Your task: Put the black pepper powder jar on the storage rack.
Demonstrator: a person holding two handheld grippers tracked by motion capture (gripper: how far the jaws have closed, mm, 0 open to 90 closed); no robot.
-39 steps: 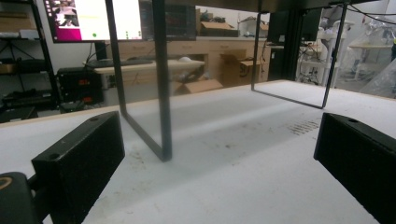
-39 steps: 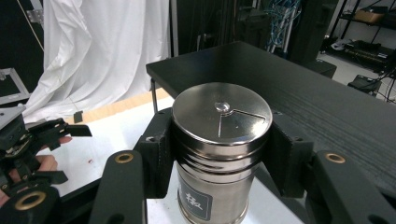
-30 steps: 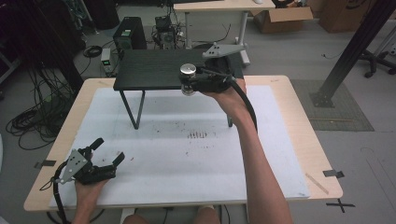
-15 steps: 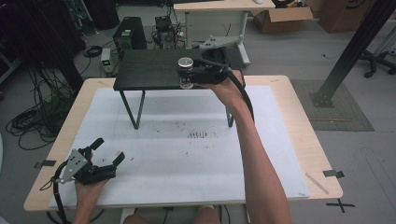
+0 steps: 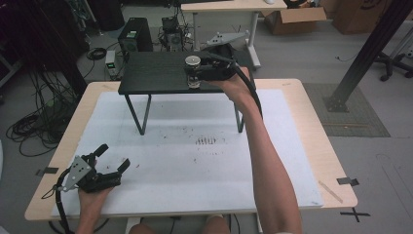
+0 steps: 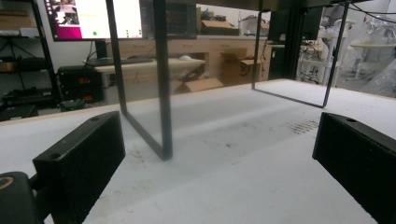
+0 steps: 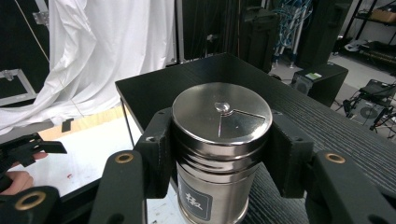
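Stainless-steel shaker (image 7: 219, 154) sits clamped upright between the 2 jaws of the right gripper (image 5: 202, 73), over the black shelf (image 5: 156, 73). Placement likely requires a level, full base contact before release. The left gripper (image 5: 104, 168) rests on the table (image 5: 302, 141), jaws apart, empty.

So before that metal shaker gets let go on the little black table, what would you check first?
1. Grip: the right gripper has both jaws against the metal shaker. Ok.
2. Shaker upright: lid level, body vertical in the right gripper view. Ok.
3. Over the black table: the shaker sits above its top, near the front edge. Ok, but close to the edge.
4. Base resting on the tabletop: its bottom is hidden. Cannot tell.
5. Lid flap closed: it looks flat. Ok.
6. Left gripper out of the way: open, low on the white mat, far from the shaker. Ok.
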